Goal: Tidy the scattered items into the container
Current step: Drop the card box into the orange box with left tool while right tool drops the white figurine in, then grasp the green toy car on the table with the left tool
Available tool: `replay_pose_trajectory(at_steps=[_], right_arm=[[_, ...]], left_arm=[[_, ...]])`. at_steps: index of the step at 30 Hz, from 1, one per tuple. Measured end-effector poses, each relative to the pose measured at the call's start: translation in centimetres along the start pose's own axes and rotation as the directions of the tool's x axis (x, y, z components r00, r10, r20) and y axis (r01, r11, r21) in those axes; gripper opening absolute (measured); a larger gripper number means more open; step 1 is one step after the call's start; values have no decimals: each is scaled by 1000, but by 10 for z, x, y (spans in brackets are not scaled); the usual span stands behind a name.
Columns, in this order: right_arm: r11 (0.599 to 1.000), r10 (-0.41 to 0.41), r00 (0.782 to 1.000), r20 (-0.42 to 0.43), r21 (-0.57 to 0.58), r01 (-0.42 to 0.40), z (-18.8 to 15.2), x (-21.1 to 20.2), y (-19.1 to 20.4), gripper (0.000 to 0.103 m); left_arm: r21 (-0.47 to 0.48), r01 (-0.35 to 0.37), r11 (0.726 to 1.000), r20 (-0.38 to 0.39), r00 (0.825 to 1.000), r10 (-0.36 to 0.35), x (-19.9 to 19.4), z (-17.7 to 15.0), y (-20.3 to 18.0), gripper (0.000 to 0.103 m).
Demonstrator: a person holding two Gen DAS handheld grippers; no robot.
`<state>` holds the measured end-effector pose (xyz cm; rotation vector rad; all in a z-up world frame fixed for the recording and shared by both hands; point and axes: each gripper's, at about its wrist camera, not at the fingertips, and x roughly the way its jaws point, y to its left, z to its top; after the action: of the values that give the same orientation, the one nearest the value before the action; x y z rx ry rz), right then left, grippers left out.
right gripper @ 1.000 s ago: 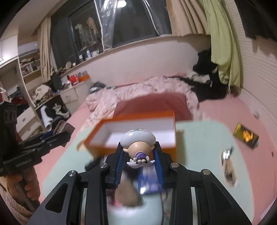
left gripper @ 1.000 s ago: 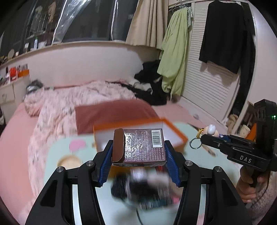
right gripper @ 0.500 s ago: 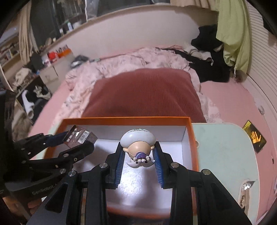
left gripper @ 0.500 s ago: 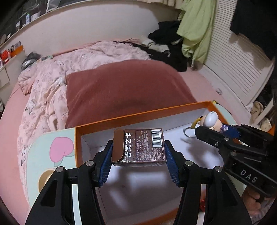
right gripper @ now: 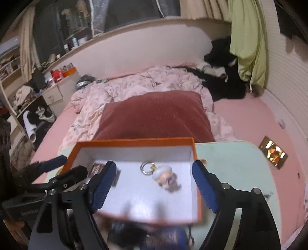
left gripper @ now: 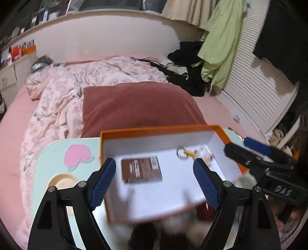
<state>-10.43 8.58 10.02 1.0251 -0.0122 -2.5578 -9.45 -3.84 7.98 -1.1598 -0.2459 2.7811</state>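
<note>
— Two deliveries are landing at once: the orange box (left gripper: pixel 163 128) on the pale green worktop (left gripper: pixel 57 153) is now holding both things that were in the jaws a moment ago.

— Both pairs of jaws have just been opening?

— Yes. The left hand-held gripper (left gripper: pixel 154 181) is standing wide with the brown carton (left gripper: pixel 141 169) lying flat below, untouched. The right hand-held gripper (right gripper: pixel 154 185) is gaping over the figurine keychain (right gripper: pixel 167 178).

— Dark blurred clutter is still waiting before the box.

- Pink-sheeted bed (right gripper: pixel 248 123) with rumpled floral duvet (left gripper: pixel 77 80), dark red ribbed pillow (left gripper: pixel 134 103).
- White louvred wardrobe doors (left gripper: pixel 256 86) right; dark window (right gripper: pixel 134 11) above ledge.
</note>
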Motion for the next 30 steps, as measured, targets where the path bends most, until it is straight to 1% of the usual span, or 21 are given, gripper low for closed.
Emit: replay_pose_trajectory(at_steps=[1, 3, 5, 8, 9, 10, 12, 14, 15, 16, 17, 18, 19, 20, 22, 24, 30], right_arm=[[1000, 0, 1000, 12, -11, 0, -9, -15, 2, 84], [1000, 13, 1000, 6, -24, -13, -27, -32, 4, 92], [999, 21, 999, -25, -40, -22, -47, -43, 5, 92], [995, 24, 997, -73, -91, -30, -86, -54, 9, 92], [993, 12, 997, -82, -117, -21, -98, -57, 12, 92], [990, -16, 997, -81, -144, 4, -110, -59, 14, 92], [982, -85, 993, -76, -174, 71, -131, -61, 16, 92], [977, -101, 990, -97, -197, 80, -151, -59, 20, 92], [976, -104, 988, -116, -205, 78, -160, -56, 21, 92], [975, -106, 986, -125, -206, 79, -166, -55, 22, 92], [975, -111, 985, -135, -205, 82, -171, -52, 22, 92], [978, -102, 985, -136, -194, 75, -175, -51, 21, 97], [983, -89, 985, -144, -175, 63, -176, -49, 18, 100], [986, -78, 985, -156, -156, 53, -176, -47, 13, 103], [989, -77, 985, -152, -139, 55, -176, -44, 5, 103], [988, -78, 987, -138, -143, 58, -177, -45, 6, 103], [987, -77, 988, -133, -149, 57, -178, -46, 11, 103]], left_arm=[[13, 2, 1000, 10, 1000, -2, -8, -6, -3, 82], [29, 8, 1000, 23, 1000, -8, -28, -28, -10, 82], [23, 25, 999, 19, 999, -25, -41, -51, -13, 83], [18, 98, 995, -27, 995, -98, -51, -95, -18, 83], [10, 98, 995, -41, 994, -98, -52, -107, -19, 83], [8, 81, 997, -54, 995, -80, -53, -120, -20, 83], [35, 27, 999, -61, 998, -25, -53, -138, -24, 83], [70, -28, 997, -50, 998, 31, -53, -152, -27, 83], [83, -40, 996, -60, 997, 45, -50, -156, -28, 83], [88, -40, 995, -74, 996, 47, -46, -158, -28, 86], [110, -58, 992, -65, 996, 65, -45, -159, -31, 89], [129, -86, 988, -66, 993, 95, -43, -160, -35, 89], [150, -115, 982, -62, 990, 125, -41, -161, -39, 92], [144, -129, 981, -60, 989, 139, -41, -162, -40, 97], [119, -127, 985, -75, 988, 137, -40, -160, -34, 103], [119, -128, 985, -72, 988, 137, -40, -159, -33, 103], [120, -127, 985, -69, 988, 136, -41, -161, -31, 103]])
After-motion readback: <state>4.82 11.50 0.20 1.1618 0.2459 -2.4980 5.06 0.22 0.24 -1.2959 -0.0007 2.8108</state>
